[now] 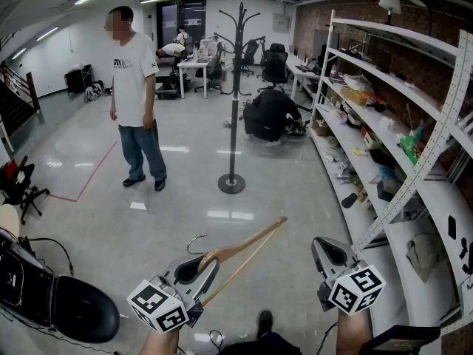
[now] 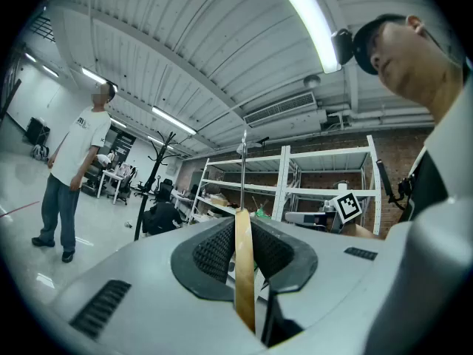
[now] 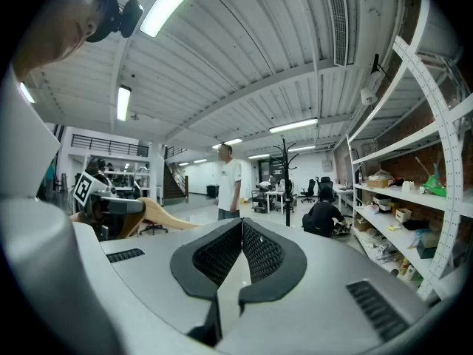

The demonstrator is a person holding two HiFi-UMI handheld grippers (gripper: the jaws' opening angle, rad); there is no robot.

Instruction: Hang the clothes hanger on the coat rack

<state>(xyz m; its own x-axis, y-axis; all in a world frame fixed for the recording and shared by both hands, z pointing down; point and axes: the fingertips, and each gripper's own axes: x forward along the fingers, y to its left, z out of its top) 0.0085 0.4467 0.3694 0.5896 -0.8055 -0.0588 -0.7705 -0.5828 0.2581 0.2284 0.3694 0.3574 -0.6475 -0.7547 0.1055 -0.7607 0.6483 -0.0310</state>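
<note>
Head view: a large open office with a glossy grey floor (image 1: 259, 198) that mirrors the ceiling lights. A black coat rack (image 1: 235, 87) stands alone mid-floor on a round base, well ahead of both grippers. A person in a white T-shirt (image 1: 137, 87) stands to its left; another person in black (image 1: 270, 113) crouches beyond it by white shelves (image 1: 384, 87) that run along the right wall, cluttered with small items. Desks and chairs (image 1: 196, 63) fill the far end. At the bottom, the left gripper (image 1: 201, 266) clamps a wooden hanger (image 1: 244, 246) near its neck, one arm slanting up to the right, the wire hook curling left. The right gripper (image 1: 327, 248) is beside it, apart from the hanger.

Left gripper view: the jaws press on the hanger's wood edge-on, and the metal hook stem rises straight above them. This view (unlike the head view) shows a ribbed white ceiling (image 2: 185, 43) with strip lights and a brick wall (image 2: 399, 154) behind the shelves.

Right gripper view: the jaws meet with nothing between them. At left, the hanger's arm juts from the left gripper. Only here does a staircase (image 3: 174, 183) show, far back past the standing person.
</note>
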